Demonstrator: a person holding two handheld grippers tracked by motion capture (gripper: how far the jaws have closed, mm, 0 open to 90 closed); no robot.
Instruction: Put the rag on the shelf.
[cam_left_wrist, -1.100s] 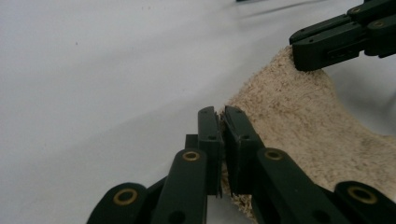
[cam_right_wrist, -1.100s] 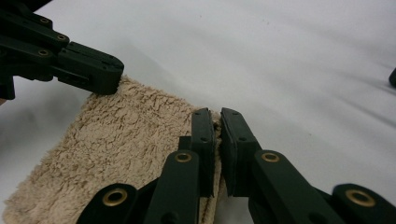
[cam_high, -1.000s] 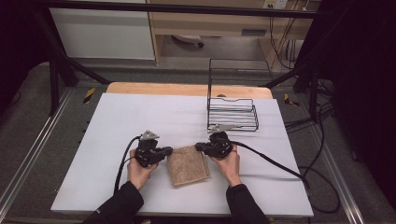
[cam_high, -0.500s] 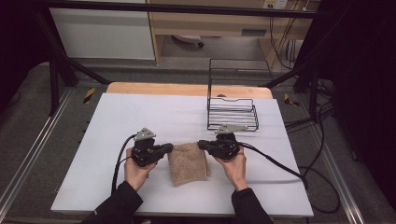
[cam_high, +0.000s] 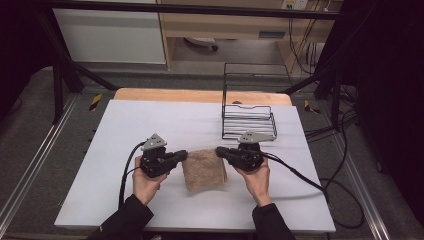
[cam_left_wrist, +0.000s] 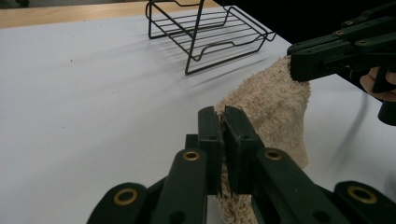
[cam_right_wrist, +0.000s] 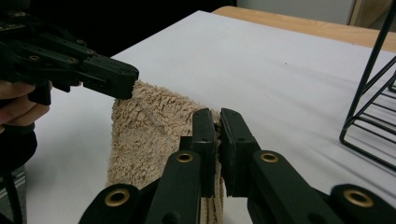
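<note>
Both your tongs are clenched on the beige terry towel, one on each top corner: left tongs on the left corner, right tongs on the right one. The towel sits just below the middle of the high view, hanging between the two grips, and its lower part looks to rest on the white worktop.

The bite is shallow. In the left gripper view your left tongs only pinch the fluffy edge of the towel, and it's the same story in the right gripper view, where the right tongs hold a thin strip of the towel. Pull the hands apart too hard and I'd guess a corner pops out, leaving the cloth dangling from one side. Let the hands drift to different heights and it'll likely skew or bunch up. Also, the black wire rack stands just above your right hand in the high view, so a swing that way could snag the loops on the wire.

Pose-wise: forearms come in from the bottom edge, left hand and right hand both wrapped around the gripper bodies, tongs pointing inward at each other, roughly level.
</note>
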